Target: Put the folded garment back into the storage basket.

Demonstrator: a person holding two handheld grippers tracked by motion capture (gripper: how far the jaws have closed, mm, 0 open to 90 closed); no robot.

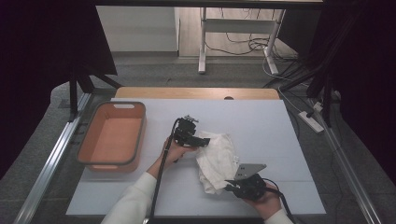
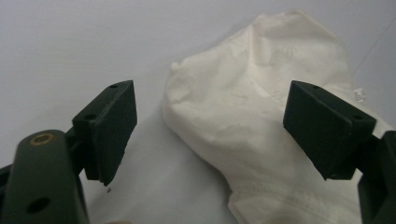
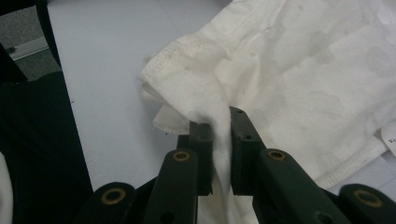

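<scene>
The right gripper [image 3: 219,154] is clamped on a pinch of white cloth [image 3: 299,79] close to a stitched hem, with fabric bunched between the two black jaws. In the high view this gripper [image 1: 232,184] sits near the front edge of the table [image 1: 261,116], right of its middle, at the near end of the cloth [image 1: 215,158]. The left gripper [image 2: 210,130] stands wide open, its jaws set either side of a rounded fold of the cloth [image 2: 261,107] without touching it; from above it [image 1: 200,140] is at the far left part of the cloth, about mid-table. An orange bin [image 1: 112,135] stands by the left edge, well apart from both.

The step in hand looks to be taking a second hold with the left gripper so the cloth can be lifted or spread.

- Push the open jaws further onto the fold before closing, so they bite a full layer and not just the crest.
- Aim for an edge or hem if one can be reached; a hold in the middle of the fabric will bunch it.
- Keep the right clamp firm and low while the left closes, so the cloth is not dragged out from between the open jaws.
- Lift both together only once the left bite feels secure.
</scene>
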